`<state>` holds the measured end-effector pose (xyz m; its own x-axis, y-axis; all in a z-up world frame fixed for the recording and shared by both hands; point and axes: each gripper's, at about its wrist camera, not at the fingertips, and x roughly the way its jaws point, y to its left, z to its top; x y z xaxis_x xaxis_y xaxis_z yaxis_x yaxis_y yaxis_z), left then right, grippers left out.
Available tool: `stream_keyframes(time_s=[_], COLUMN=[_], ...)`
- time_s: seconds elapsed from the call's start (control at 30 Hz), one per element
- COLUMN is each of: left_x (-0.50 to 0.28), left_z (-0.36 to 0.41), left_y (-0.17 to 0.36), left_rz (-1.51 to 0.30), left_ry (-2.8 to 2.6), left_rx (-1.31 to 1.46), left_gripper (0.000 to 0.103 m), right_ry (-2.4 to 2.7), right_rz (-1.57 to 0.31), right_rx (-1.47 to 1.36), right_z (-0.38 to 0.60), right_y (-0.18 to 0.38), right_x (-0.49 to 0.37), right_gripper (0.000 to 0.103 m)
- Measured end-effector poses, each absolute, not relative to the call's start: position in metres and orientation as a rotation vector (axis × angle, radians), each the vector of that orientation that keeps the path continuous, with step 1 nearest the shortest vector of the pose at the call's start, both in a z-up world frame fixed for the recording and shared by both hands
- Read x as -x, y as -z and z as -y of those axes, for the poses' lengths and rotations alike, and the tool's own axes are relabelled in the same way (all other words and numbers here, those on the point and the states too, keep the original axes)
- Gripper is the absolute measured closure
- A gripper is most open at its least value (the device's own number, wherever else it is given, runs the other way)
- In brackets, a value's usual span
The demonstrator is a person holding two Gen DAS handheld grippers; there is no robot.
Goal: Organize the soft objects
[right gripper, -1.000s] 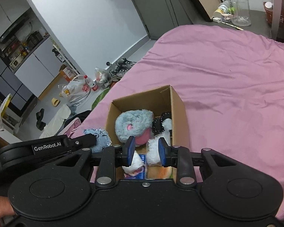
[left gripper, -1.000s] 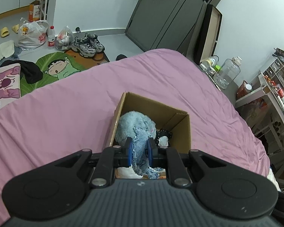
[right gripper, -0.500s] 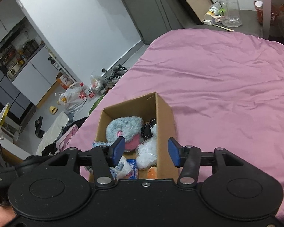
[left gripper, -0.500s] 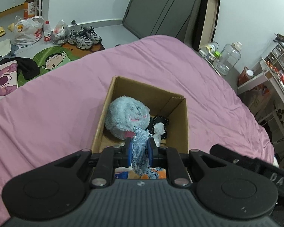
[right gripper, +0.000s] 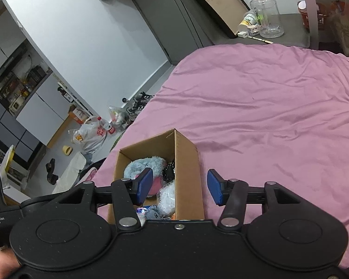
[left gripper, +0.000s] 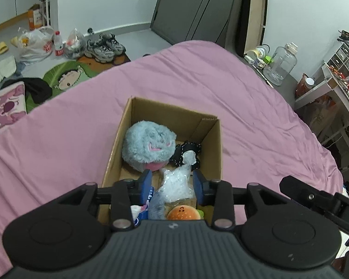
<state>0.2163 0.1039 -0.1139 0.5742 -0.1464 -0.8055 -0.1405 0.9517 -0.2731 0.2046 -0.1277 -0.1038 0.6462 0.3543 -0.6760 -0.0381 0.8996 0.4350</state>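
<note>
The open cardboard box point(left gripper: 215, 139) is set on the pink bed point(left gripper: 58, 139), wide bare sheet lying beyond its far and right edges; a fluffy blue plush point(left gripper: 149, 145) is packed against its left wall; the left gripper point(left gripper: 172, 183) is seen opening above the box, nothing clamped; the right gripper point(right gripper: 179, 187) is held parted and empty, straddling the box's right wall.

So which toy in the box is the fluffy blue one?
The big round plush at the far end of the cardboard box. It has shaggy grey-blue fur with pink marks; the burger toy at the near end is smooth and orange.
</note>
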Motion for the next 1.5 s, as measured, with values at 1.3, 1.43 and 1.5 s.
stream_keyframes(time_s=[1.3, 1.43, 1.5], left_x=[-0.128, -0.117, -0.112], left_z=[0.001, 0.004, 0.004], left_y=[0.031, 0.022, 0.019], left_rz=[-0.849, -0.828, -0.82], left_ry=[0.005, 0.003, 0.003], left_rx=[0.112, 0.1, 0.098], left_gripper=[0.002, 0.0, 0.0], right_ry=[-0.193, -0.186, -0.175], right_rz=[-0.72, -0.712, -0.714], right_rx=[-0.29, -0.26, -0.248], right_z=[0.229, 0.23, 0.232], right_y=[0.029, 0.021, 0.017], right_x=[-0.115, -0.105, -0.102], right_gripper=[0.0, 0.0, 0.0])
